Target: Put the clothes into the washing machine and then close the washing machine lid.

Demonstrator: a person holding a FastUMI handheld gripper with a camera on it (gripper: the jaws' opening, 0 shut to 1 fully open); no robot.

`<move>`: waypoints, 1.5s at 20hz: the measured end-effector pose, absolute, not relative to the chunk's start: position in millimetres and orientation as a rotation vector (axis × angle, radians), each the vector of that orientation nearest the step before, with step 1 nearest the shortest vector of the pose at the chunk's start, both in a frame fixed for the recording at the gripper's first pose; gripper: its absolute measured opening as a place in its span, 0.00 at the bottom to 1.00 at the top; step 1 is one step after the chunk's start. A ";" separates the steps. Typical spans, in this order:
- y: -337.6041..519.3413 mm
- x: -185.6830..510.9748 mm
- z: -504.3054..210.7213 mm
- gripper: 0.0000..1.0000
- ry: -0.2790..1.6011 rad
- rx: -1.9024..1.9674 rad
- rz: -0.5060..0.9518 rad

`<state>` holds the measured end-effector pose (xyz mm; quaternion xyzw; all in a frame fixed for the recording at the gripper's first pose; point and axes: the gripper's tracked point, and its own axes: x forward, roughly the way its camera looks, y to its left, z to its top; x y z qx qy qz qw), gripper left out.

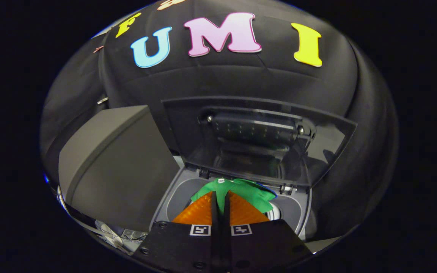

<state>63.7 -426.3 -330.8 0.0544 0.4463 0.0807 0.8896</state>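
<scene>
- The gripper [220, 197] has its two fingers squeezed close together, and both pinch a green cloth [241, 191].
- The green cloth hangs from the fingertips, right over the hole of the washing machine [302, 212].
- A bit of something blue peeks out under the cloth.
- Behind it, the see-through lid [256, 140] stands open and upright.
- A grey box [116, 167] sits beside the machine.

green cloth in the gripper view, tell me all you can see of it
The green cloth is a small, soft, crumpled piece of bright green fabric with a small pale round spot near its top. The hand-held gripper is shut on it, a strip pinched between both fingers. The rest bunches ahead of the fingertips, over the washing machine's open tub, below the raised lid.
</scene>
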 end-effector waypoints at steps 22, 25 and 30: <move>-424.0 21.8 -458.3 0.05 1.129 -0.016 0.048; -423.5 24.5 -459.7 0.05 1.115 -0.035 0.055; -424.9 17.8 -467.3 0.11 1.135 -0.038 0.056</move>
